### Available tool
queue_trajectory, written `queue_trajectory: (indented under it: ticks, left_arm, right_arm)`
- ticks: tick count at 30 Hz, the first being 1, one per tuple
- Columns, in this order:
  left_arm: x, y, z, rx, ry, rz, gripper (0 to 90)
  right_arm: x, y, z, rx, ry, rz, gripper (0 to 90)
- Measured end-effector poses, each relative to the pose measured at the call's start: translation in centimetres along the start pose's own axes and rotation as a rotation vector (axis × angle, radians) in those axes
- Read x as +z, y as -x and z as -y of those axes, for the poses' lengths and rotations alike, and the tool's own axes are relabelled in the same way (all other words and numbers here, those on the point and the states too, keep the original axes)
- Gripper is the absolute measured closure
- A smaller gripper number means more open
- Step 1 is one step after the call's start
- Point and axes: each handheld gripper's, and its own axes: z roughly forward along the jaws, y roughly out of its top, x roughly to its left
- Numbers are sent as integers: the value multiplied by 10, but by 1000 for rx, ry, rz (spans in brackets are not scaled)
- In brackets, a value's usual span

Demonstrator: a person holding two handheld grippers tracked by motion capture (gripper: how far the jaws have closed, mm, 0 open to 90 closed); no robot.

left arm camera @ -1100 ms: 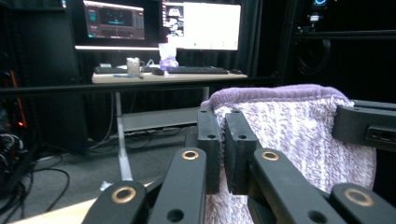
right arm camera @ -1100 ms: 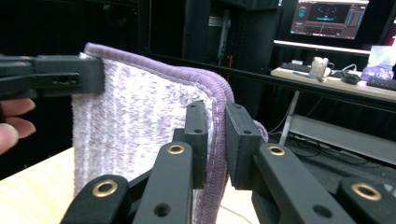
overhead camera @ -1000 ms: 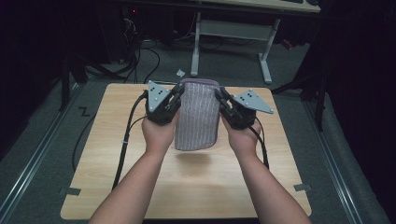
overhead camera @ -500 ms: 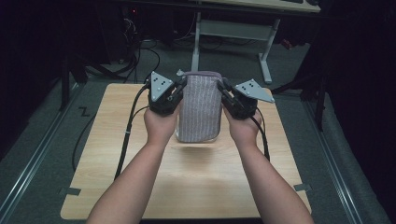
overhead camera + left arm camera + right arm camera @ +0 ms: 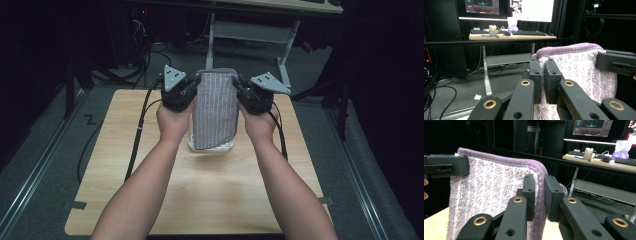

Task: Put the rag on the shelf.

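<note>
The person holds a striped purple towel (image 5: 215, 107) up off the wooden counter (image 5: 150, 200), one top corner in each hand-held gripper. The left hand-held gripper (image 5: 189, 90) has its jaws pressed together on the towel's left top corner; in the left gripper view the terry cloth (image 5: 584, 70) is pinched between the two black pads. The right hand-held gripper (image 5: 241, 91) pinches the opposite corner, its jaws closed tight on the bound purple hem (image 5: 540, 202).

Gripping both top corners at the same height, as I judge it, lets the cloth hang flat and taut along its upper edge, so it can be folded or laid down squarely. The two grippers sit close enough together that the towel hangs as a narrow panel; it looks already doubled over, though that cannot be told for sure.

The towel's long axis runs vertically, from the held top edge down towards the counter, with its stripes running the same way. Its broad face is turned towards the person. The lower edge hangs near the counter's middle, slightly skewed, right at a small pale object (image 5: 210, 147) there that is mostly hidden.
</note>
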Motion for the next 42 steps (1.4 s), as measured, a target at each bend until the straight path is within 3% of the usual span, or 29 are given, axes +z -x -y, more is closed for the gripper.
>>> queue_trajectory:
  ticks: [10,15,22,31,34,35,38,40,42]
  left_arm:
    - [18,-12,-2,38,-39,-20,861]
    - [24,-20,2,33,-62,-35,859]
    - [37,-28,13,43,-134,-60,857]
    - [56,-39,30,1,-228,-46,853]
    - [62,-40,37,30,-272,-57,850]
    - [65,-42,43,23,-303,-54,844]
    - [66,-44,46,11,-306,-68,819]
    - [65,-47,47,-13,-302,-75,719]
    - [63,-49,47,-24,-292,-79,679]
  right_arm:
    - [20,5,1,-17,-35,11,807]
    - [29,3,3,-35,-55,7,807]
    - [37,2,8,-79,-79,13,807]
    - [66,13,26,-54,-185,23,803]
    - [70,15,28,-49,-207,18,798]
    - [73,16,30,-54,-227,16,795]
    - [76,17,33,-53,-245,15,757]
    - [79,18,34,-26,-262,8,689]
    - [79,20,34,-15,-261,2,666]
